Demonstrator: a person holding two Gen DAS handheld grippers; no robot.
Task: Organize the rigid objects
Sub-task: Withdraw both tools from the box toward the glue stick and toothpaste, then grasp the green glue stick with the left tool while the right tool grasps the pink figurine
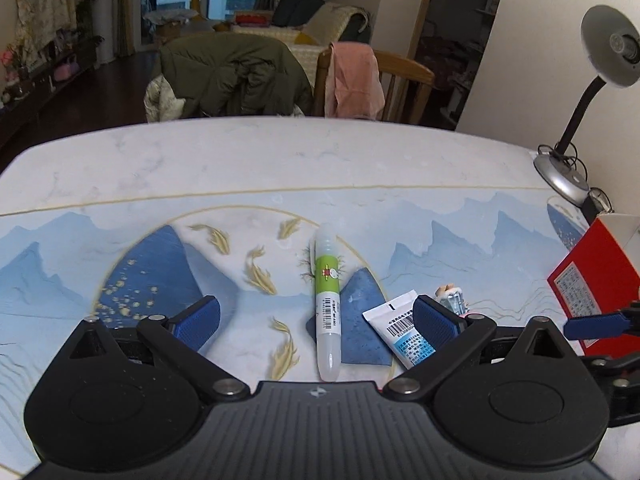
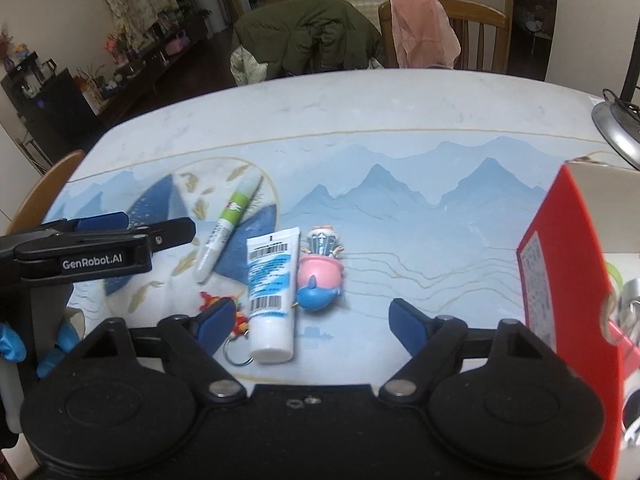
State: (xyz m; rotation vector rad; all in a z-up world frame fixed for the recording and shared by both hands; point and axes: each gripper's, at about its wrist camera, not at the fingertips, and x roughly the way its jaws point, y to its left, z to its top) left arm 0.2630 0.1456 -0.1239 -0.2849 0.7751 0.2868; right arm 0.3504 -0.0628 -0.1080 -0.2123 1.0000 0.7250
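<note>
Table (image 2: 360, 112): pale marble-look top under a smooth mat printed with blue mountains and gold fish; dim living room beyond, coats draped on wooden chairs
Red carton (image 2: 560, 280): rigid cardboard, standing at the mat's right edge
Left gripper (image 1: 316, 320), right gripper (image 2: 312, 320): black, blue ribbed pads, both spread apart, holding nothing
White tube (image 2: 272, 300): soft plastic, barcoded, lying mid-mat
Glue pen (image 1: 328, 308): slim, translucent, green label, left of tube
Figurine (image 2: 320, 276): glossy pink-and-blue, touching the tube's right side
Keyring charm (image 2: 236, 320): red, partly hidden

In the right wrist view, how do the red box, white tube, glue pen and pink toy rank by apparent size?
1. red box, though nearest the camera
2. white tube
3. glue pen and pink toy: look alike, not ranked
</note>
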